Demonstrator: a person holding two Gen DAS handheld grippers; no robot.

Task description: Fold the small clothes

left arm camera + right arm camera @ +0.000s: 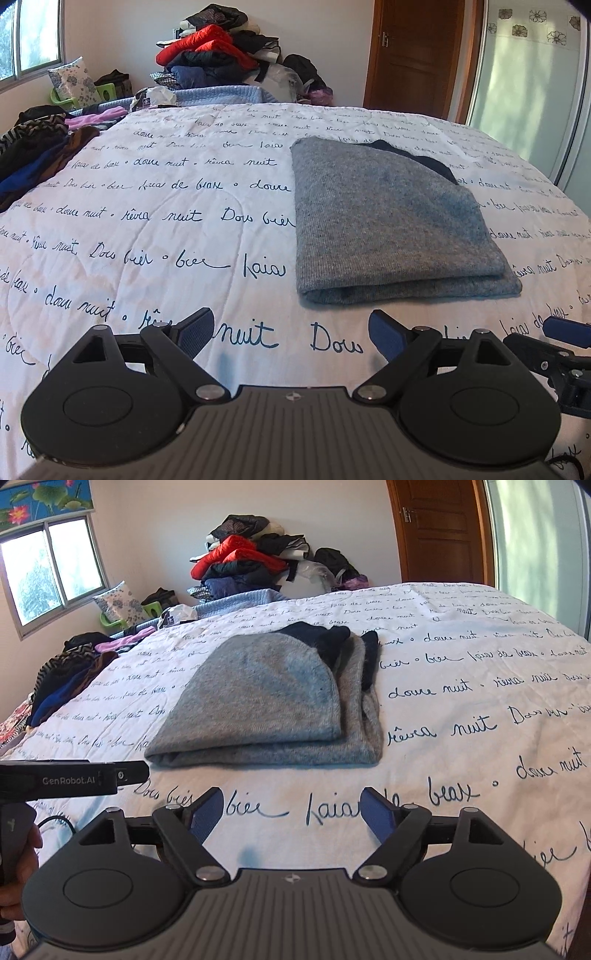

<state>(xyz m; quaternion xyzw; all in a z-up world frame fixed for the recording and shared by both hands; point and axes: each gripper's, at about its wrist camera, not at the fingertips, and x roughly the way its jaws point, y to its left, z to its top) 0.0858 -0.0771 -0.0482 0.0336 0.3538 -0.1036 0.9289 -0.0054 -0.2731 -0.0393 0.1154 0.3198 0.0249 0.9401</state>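
Grey knitwear point(391, 221) lies folded in layers mid-quilt point(147, 229), dark trim at its far end. Both claws, left gripper point(291, 332) and right gripper point(291, 812), hover spread and empty just short of it, so this fold looks finished; next comes a further fold or setting it aside. Inner layers stay hidden; garment type is unclear.

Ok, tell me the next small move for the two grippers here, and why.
Probably bring both forward to the near folded edge of the grey garment. The left gripper and right gripper stand open and empty, short of it, and its right side lies uneven with dark fabric showing.
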